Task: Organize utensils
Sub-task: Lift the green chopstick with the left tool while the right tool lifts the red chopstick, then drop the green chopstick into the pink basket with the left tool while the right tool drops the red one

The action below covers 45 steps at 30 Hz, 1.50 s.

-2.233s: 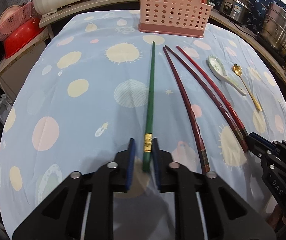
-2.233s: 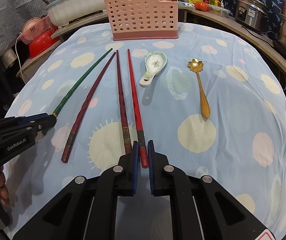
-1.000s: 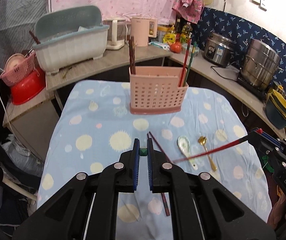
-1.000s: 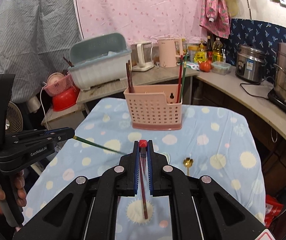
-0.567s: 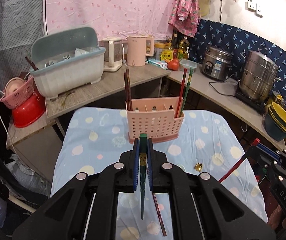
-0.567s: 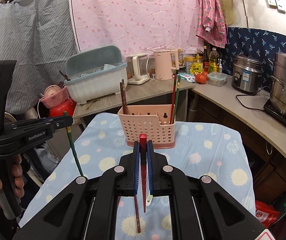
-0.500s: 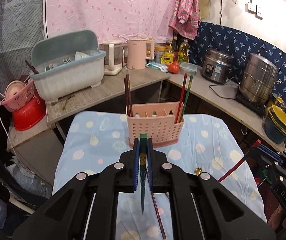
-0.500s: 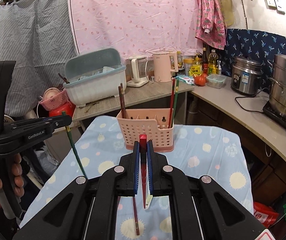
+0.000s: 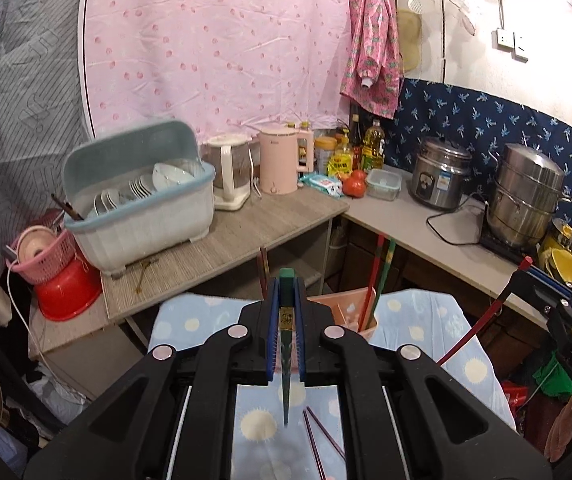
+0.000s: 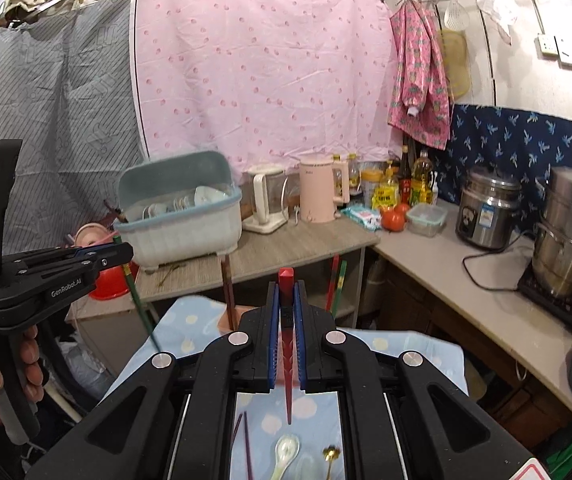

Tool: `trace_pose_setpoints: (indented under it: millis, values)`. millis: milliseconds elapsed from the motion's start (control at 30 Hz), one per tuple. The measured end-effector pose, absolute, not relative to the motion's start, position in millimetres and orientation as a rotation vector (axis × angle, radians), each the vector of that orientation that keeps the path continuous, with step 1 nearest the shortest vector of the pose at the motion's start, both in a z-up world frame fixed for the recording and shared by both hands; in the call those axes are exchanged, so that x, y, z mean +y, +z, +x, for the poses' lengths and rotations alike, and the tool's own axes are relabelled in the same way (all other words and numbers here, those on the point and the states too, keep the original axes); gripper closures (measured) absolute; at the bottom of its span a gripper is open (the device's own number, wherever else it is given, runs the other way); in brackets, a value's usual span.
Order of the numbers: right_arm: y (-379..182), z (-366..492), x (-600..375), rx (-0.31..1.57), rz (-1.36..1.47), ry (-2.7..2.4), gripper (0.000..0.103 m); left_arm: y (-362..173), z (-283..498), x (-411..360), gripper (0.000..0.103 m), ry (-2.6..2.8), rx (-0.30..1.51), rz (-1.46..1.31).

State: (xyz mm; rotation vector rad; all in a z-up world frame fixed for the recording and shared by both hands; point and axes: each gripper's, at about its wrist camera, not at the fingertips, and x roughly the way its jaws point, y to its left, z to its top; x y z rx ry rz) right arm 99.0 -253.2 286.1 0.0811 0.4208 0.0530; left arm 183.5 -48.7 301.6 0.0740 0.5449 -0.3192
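The green chopstick (image 9: pixel 286 344) hangs tip-down, pinched in the left gripper (image 9: pixel 286 344); the right gripper (image 10: pixel 286 340) pinches the red chopstick (image 10: pixel 288 376) likewise. Both gripper bodies hide most of the pink holder (image 9: pixel 350 304) and the table (image 9: pixel 466 368). Two dark chopsticks (image 9: pixel 318 440) lie partly hidden.

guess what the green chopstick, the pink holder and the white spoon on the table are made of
Green chopstick: probably lacquered wood or plastic, with a glossy coat and a gold band.
Pink holder: likely moulded plastic, matte, with thin walls.
White spoon: looks like glazed ceramic, with a shiny white bowl and a faint pattern.
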Motion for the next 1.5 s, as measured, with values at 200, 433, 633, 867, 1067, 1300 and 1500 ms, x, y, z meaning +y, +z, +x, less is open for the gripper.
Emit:
trace_pose_setpoints:
  millis: [200, 433, 633, 867, 1067, 1300, 1500]
  values:
    - [309.5, 140.2, -256.5, 0.387, 0.089, 0.045, 0.096, 330.2, 212.7, -58.9, 0.096, -0.305, 0.489, 0.070]
    - [311.2, 190.1, -256.4, 0.364, 0.102, 0.037, 0.096, 341.8, 256.1, -66.2, 0.096, -0.286, 0.452, 0.049]
    - [295.0, 230.4, -249.4, 0.384, 0.109, 0.051, 0.096, 321.4, 286.4, -74.9, 0.096, -0.275, 0.464, 0.052]
    - [257.7, 262.4, -241.1, 0.445, 0.113, 0.071, 0.096, 278.9, 313.2, -79.0, 0.096, -0.277, 0.533, 0.054]
    - [219.2, 278.0, -240.6, 0.515, 0.101, 0.058, 0.096, 249.3, 328.3, -76.6, 0.096, -0.263, 0.585, 0.054]
    - [198.1, 278.4, -252.1, 0.527, 0.103, -0.001, 0.079, 224.1, 333.6, -70.2, 0.092, -0.227, 0.619, 0.055]
    - [199.4, 264.8, -261.0, 0.502, 0.114, -0.016, 0.069, 213.7, 326.6, -66.7, 0.063, -0.186, 0.614, 0.071]
